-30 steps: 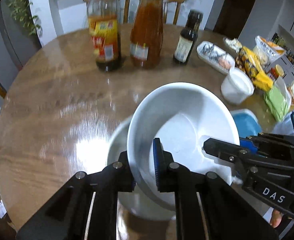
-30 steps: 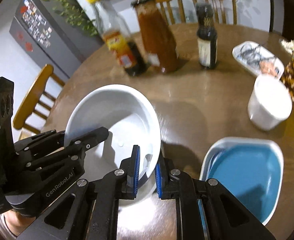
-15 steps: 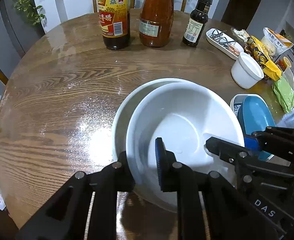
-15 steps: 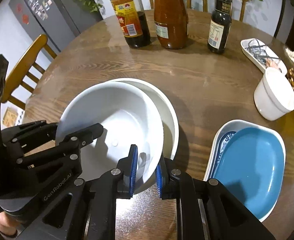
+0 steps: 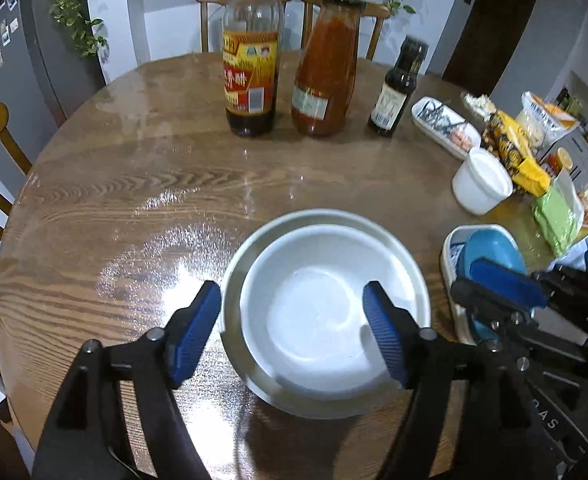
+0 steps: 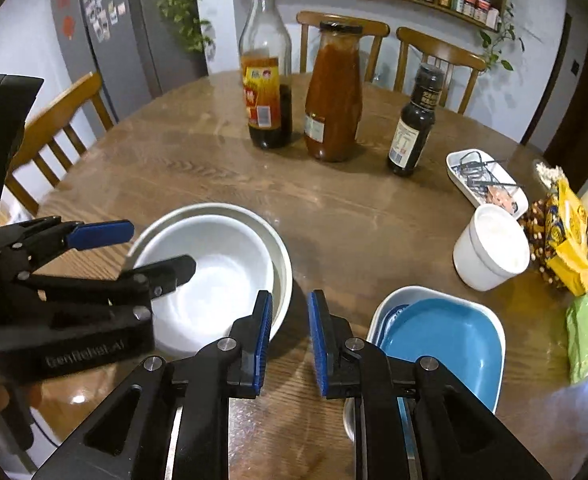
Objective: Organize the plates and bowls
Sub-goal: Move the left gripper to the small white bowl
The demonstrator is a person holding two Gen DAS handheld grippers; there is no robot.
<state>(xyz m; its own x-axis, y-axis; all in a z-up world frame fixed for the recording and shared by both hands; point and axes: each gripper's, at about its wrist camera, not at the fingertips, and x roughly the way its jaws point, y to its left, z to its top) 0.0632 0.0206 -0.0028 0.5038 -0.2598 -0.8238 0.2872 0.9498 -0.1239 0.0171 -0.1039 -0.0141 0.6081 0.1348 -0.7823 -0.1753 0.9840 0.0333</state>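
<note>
A glossy round wooden table [image 5: 134,208] is sitting among wooden chairs [image 6: 54,120] near a grey fridge [image 6: 106,20]. "DAS" is showing on the right gripper [image 6: 290,336], spread and empty. The left gripper [image 5: 290,332] is gaping wide around the nested white bowls [image 5: 326,312], touching nothing. Blue plates [image 6: 446,340] are lying just beside them, at the table's near edge.

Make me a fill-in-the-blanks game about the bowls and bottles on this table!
1. The smaller white bowl sits inside a bigger ____ bowl.
2. The blue dish rests in a white ____.
3. Behind the bowls stand ____ bottles.
4. Both the left gripper and right gripper are ____.

Missing words: white; dish; three; open
</note>
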